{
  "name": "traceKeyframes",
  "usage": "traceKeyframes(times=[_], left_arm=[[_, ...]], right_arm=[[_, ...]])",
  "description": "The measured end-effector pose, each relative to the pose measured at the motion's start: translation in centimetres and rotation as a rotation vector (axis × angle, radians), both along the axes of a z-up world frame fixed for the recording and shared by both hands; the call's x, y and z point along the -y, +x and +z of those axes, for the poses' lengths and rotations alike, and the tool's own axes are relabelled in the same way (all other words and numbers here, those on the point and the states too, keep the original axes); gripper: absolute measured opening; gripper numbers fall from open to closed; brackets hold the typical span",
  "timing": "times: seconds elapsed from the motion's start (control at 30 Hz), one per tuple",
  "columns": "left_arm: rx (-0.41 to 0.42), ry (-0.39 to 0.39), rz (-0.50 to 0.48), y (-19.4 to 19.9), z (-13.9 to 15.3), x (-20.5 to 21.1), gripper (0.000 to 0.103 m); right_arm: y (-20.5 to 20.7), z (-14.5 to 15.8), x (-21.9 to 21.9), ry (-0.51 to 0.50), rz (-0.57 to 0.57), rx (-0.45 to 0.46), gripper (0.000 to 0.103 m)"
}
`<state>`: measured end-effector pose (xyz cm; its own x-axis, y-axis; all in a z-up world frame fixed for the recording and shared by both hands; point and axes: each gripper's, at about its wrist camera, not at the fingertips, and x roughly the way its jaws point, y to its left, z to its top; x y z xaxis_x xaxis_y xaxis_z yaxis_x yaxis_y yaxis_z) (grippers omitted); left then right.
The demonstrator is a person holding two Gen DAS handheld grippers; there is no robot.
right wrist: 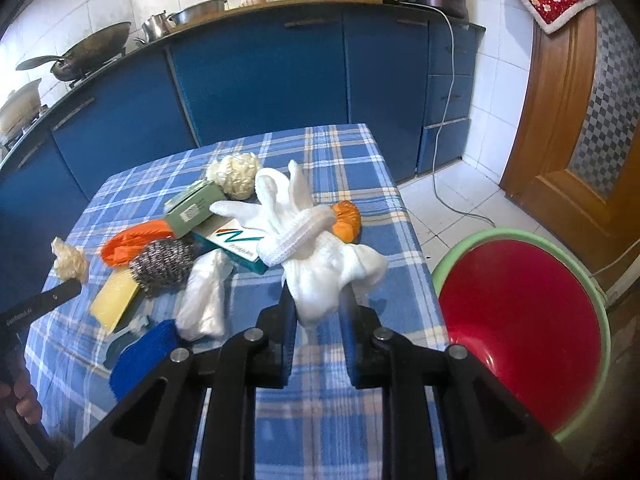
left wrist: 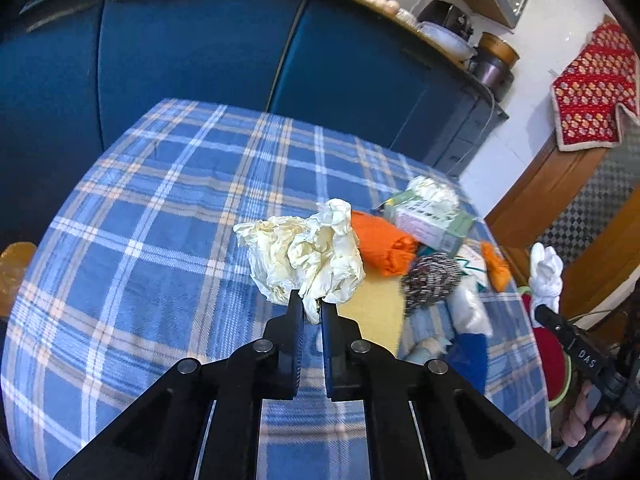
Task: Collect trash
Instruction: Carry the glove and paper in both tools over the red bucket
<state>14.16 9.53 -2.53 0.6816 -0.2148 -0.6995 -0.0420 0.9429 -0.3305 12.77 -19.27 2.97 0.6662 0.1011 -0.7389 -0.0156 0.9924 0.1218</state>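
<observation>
The left gripper (left wrist: 311, 304) was clamped tight on a crumpled cream paper wad (left wrist: 304, 252), holding it up over the middle of the checked table (left wrist: 120, 240). The right gripper (right wrist: 316, 304) had its fingers pinched onto a white knitted glove (right wrist: 320, 256), bunched and lifted above the table's right edge. Down on the cloth lay the rest of the litter: an orange wrapper (right wrist: 132, 242), a steel scourer (right wrist: 164, 266), a yellow sponge (right wrist: 114, 300), a green carton (right wrist: 194, 208), a white and teal box (right wrist: 240, 246), a clear plastic bag (right wrist: 204, 300) and another cream ball (right wrist: 236, 176) nearer the far edge. A red basin with a green rim (right wrist: 520, 328) stood just beside the table's right edge.
</observation>
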Motion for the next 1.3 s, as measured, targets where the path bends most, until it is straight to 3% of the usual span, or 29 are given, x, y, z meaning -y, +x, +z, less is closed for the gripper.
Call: traceKeyframes(times=[0.3,0.7,1.3], left_arm=[[0.076,0.007,-0.054,-2.5,3.0,1.6,0.008],[0.132,0.020,-0.181,-4.0,5.7,7.2,0.008],[0.118,0.094,-0.456,-2.9,6.2,21.7,0.008]], right_arm=[[-2.9,1.7,-0.5,-0.008,-0.002,0.061,0.023],[-6.1,3.1,2.0,0.013,-0.071,0.104,0.023],[-9.5,2.2,10.8,0.040,-0.268,0.110,0.023]])
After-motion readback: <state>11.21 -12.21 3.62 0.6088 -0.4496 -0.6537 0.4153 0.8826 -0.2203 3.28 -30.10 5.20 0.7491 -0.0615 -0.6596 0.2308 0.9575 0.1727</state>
